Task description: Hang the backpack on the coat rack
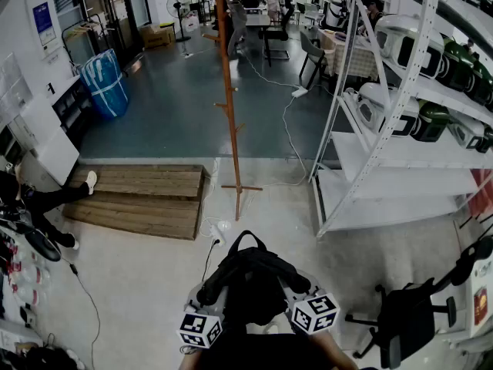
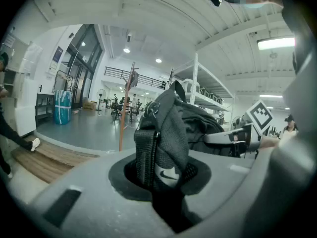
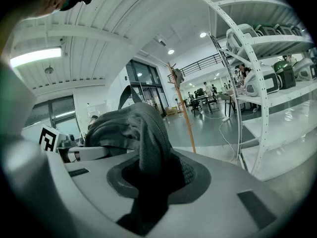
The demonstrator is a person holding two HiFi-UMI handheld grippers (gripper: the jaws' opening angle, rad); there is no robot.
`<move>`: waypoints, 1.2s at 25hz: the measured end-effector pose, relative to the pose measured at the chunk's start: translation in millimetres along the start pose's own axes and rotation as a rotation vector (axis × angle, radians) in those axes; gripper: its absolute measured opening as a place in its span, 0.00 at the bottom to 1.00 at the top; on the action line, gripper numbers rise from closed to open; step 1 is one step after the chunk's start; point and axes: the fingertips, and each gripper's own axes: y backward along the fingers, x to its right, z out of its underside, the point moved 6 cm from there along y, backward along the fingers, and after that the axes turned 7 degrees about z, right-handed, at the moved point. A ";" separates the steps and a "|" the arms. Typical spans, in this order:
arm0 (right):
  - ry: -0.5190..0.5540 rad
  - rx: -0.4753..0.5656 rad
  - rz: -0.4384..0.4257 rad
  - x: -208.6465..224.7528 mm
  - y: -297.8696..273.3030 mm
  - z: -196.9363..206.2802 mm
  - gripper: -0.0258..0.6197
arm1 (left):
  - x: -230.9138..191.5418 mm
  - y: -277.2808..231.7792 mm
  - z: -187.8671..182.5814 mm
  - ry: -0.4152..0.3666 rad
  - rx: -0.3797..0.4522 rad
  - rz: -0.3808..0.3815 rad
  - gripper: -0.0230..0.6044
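Observation:
A black backpack hangs between my two grippers, low in the head view, its top loop sticking up. My left gripper is shut on the bag's left shoulder strap, which carries a white logo. My right gripper is shut on the bag's right side fabric. The wooden coat rack stands upright on the floor straight ahead, some way off. It shows thin and orange behind the bag as coat rack and coat rack.
A white metal shelf unit with appliances stands to the right of the rack. A wooden pallet lies to its left. White cables run over the floor. A black office chair sits at lower right. People stand at the far desks.

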 end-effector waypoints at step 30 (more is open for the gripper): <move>-0.047 0.008 0.096 -56.3 -112.9 -18.7 0.18 | -137.1 -22.3 -22.6 0.022 -0.034 0.108 0.19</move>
